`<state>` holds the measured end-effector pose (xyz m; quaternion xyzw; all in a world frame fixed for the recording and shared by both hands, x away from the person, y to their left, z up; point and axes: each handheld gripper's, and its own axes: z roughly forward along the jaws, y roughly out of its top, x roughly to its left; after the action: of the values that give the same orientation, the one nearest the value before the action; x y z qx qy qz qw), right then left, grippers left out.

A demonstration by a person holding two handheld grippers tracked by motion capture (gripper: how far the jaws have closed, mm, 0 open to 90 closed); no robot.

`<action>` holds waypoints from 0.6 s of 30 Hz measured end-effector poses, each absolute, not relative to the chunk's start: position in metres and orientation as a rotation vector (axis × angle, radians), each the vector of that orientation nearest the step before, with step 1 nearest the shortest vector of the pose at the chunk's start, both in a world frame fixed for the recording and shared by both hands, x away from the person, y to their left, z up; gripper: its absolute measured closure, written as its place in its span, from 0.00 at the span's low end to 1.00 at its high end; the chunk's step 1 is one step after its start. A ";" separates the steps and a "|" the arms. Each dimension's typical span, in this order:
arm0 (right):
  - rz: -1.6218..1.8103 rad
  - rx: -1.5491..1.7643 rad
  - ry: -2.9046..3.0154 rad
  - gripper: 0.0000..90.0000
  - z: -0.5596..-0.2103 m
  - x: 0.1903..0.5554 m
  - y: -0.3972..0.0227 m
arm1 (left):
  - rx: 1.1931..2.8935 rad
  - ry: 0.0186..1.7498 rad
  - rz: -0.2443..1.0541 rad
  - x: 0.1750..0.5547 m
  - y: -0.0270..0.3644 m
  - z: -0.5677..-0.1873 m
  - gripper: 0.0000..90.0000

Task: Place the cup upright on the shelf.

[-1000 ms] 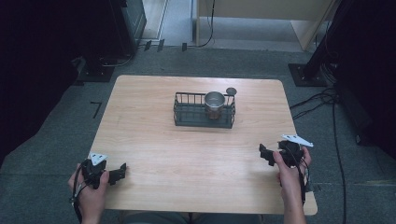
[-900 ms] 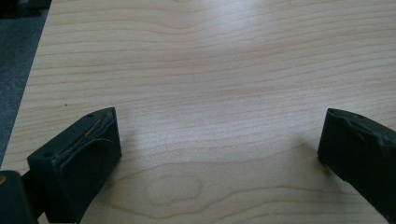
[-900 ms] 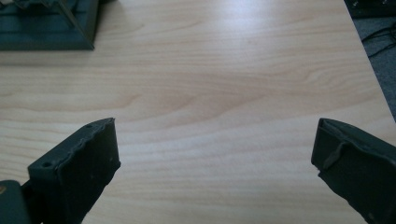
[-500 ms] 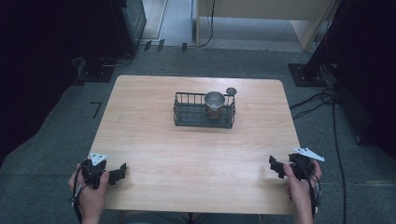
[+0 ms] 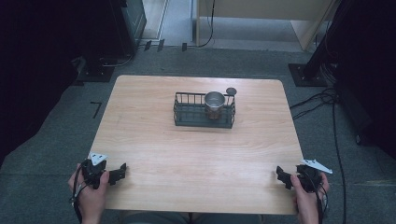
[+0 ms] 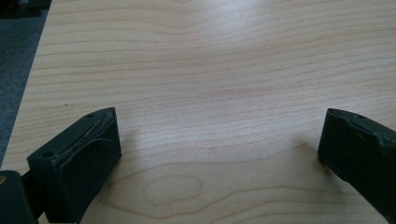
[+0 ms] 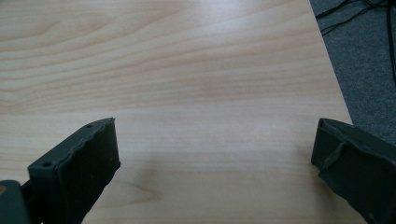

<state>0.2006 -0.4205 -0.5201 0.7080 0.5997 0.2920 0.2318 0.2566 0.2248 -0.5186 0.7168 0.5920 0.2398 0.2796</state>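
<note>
High view: a black wire basket (image 5: 204, 111) stands on the far middle of the wooden worktop (image 5: 196, 154). A shiny metal cup (image 5: 215, 103) sits upright in the basket's right end, its open mouth up and a brownish band low on its side. A small dark round thing (image 5: 231, 91) lies on the wood just behind the basket's right far corner; what it is cannot be told. The left gripper (image 5: 117, 172) rests at the near left corner, well apart from the basket, and the right gripper (image 5: 282, 175) at the near right corner, each held in a hand.

Left gripper view: black fingers (image 6: 79, 161) spread wide over bare wood grain, nothing between them.

Right gripper view: fingers (image 7: 79, 165) likewise spread wide and empty; here the worktop's right edge and grey floor (image 7: 369, 56) with cables show.
</note>
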 end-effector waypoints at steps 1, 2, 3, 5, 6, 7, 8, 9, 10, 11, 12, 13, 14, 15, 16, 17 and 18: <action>0.799 1.934 1.647 0.01 -0.521 0.199 -0.421 | 1.922 1.588 0.644 0.257 0.225 -0.519 0.00; 0.787 1.931 1.644 0.02 -0.521 0.197 -0.421 | 1.923 1.588 0.644 0.257 0.225 -0.519 0.00; 0.787 1.931 1.644 0.02 -0.521 0.197 -0.421 | 1.923 1.588 0.644 0.257 0.225 -0.519 0.00; 0.769 1.907 1.651 0.02 -0.522 0.194 -0.421 | 1.923 1.588 0.643 0.257 0.225 -0.519 0.00; 0.746 1.894 1.655 0.02 -0.523 0.193 -0.419 | 1.922 1.587 0.643 0.257 0.225 -0.519 0.00; 0.746 1.894 1.655 0.02 -0.523 0.193 -0.419 | 1.922 1.587 0.643 0.257 0.225 -0.519 0.00; 0.709 1.866 1.664 0.01 -0.525 0.192 -0.417 | 1.922 1.588 0.643 0.257 0.225 -0.519 0.00; 0.712 1.852 1.668 0.01 -0.526 0.191 -0.415 | 1.923 1.587 0.643 0.257 0.225 -0.519 0.00; 0.715 1.847 1.667 0.01 -0.526 0.190 -0.415 | 1.922 1.587 0.643 0.257 0.225 -0.519 0.00; 0.718 1.842 1.665 0.01 -0.527 0.190 -0.415 | 1.922 1.587 0.643 0.257 0.225 -0.519 0.00; 0.723 1.843 1.657 0.01 -0.527 0.189 -0.415 | 1.922 1.587 0.643 0.257 0.225 -0.519 0.00; 0.724 1.842 1.655 0.01 -0.527 0.189 -0.415 | 1.922 1.587 0.643 0.257 0.225 -0.519 0.00; 0.724 1.842 1.655 0.01 -0.528 0.189 -0.415 | 1.922 1.587 0.643 0.257 0.225 -0.519 0.00; 0.724 1.842 1.653 0.01 -0.528 0.189 -0.415 | 1.922 1.587 0.644 0.257 0.225 -0.519 0.00; 0.723 1.843 1.650 0.01 -0.528 0.189 -0.414 | 1.922 1.587 0.644 0.257 0.225 -0.519 0.00; 0.723 1.843 1.649 0.01 -0.528 0.189 -0.414 | 1.922 1.587 0.644 0.257 0.225 -0.519 0.00; 0.723 1.843 1.648 0.01 -0.528 0.189 -0.414 | 1.922 1.587 0.643 0.257 0.225 -0.519 0.00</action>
<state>0.1890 -0.4140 -0.5277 0.6872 0.6143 0.2694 0.2789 0.2566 0.2248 -0.5187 0.7167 0.5919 0.2399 0.2799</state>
